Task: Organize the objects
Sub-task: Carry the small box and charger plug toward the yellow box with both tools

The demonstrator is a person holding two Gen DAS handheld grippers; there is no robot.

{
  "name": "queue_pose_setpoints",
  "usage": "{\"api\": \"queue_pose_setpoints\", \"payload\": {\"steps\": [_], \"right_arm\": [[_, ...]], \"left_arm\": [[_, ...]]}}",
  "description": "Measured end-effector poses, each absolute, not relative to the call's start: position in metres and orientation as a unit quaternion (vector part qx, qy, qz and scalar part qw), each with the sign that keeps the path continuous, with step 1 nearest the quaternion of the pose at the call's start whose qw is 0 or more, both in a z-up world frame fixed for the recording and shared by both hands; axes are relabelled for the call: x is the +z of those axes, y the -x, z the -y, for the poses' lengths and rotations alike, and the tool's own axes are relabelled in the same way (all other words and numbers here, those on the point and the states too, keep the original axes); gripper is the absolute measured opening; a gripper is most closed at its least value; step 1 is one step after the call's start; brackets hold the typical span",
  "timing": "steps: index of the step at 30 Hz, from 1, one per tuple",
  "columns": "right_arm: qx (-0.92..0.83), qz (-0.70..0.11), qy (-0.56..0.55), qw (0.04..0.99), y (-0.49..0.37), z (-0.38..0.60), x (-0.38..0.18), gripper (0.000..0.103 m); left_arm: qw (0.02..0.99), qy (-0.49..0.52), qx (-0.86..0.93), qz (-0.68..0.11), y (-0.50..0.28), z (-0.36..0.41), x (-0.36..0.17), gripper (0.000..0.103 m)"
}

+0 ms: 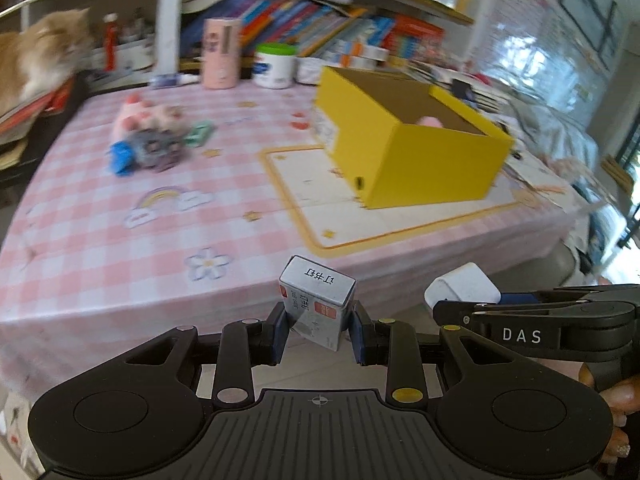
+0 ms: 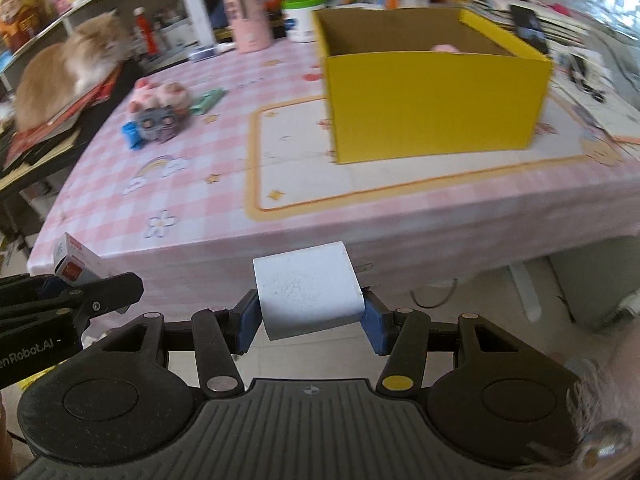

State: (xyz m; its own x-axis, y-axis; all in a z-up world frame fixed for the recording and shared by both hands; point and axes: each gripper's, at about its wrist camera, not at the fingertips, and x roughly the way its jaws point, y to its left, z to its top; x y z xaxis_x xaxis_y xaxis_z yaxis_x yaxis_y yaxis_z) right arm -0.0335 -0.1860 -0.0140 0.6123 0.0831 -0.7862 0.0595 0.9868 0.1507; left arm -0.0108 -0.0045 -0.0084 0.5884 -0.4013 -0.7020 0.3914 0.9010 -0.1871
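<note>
My left gripper (image 1: 318,330) is shut on a small silver staple box (image 1: 316,306) with a red label, held off the near edge of the table. My right gripper (image 2: 310,320) is shut on a white charger block (image 2: 308,296) whose metal prongs stick out to the right. Each gripper shows in the other's view: the charger block (image 1: 462,290) at right, the staple box (image 2: 76,266) at left. An open yellow cardboard box (image 2: 432,92) stands on the pink checked tablecloth (image 2: 192,184), with something pink inside. The same yellow box (image 1: 404,140) sits at centre right in the left wrist view.
A pile of small toys (image 2: 160,112), pink plush, grey figure and blue piece, lies at the table's left. A pink canister (image 2: 246,16) and a white green-lidded jar (image 2: 302,18) stand at the back before shelves of books. An orange cat (image 2: 68,68) sits on a side stack.
</note>
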Motion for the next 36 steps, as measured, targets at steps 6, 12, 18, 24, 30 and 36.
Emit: {"api": "queue_pose_setpoints", "payload": {"steps": [6, 12, 18, 24, 30, 36], "right_arm": [[-0.045, -0.432, -0.099, 0.895, 0.048, 0.219, -0.01, 0.05], [-0.081, -0.426, -0.109, 0.895, 0.053, 0.248, -0.007, 0.05], [-0.098, -0.422, -0.118, 0.894, 0.048, 0.273, -0.005, 0.05], [-0.089, -0.419, -0.112, 0.896, 0.031, 0.29, -0.003, 0.05], [-0.085, -0.41, -0.111, 0.901, 0.014, 0.31, 0.003, 0.05], [-0.088, -0.403, -0.108, 0.905, -0.002, 0.335, 0.008, 0.05]], "left_arm": [[0.881, -0.011, -0.267, -0.391, 0.002, 0.04, -0.007, 0.03], [0.872, -0.026, -0.303, -0.384, -0.006, 0.074, -0.005, 0.03], [0.871, -0.033, -0.307, -0.382, -0.016, 0.096, -0.004, 0.03], [0.879, -0.031, -0.3, -0.37, -0.029, 0.112, 0.003, 0.03], [0.88, -0.039, -0.309, -0.359, -0.041, 0.137, 0.008, 0.03], [0.883, -0.039, -0.315, -0.345, -0.055, 0.162, 0.013, 0.03]]}}
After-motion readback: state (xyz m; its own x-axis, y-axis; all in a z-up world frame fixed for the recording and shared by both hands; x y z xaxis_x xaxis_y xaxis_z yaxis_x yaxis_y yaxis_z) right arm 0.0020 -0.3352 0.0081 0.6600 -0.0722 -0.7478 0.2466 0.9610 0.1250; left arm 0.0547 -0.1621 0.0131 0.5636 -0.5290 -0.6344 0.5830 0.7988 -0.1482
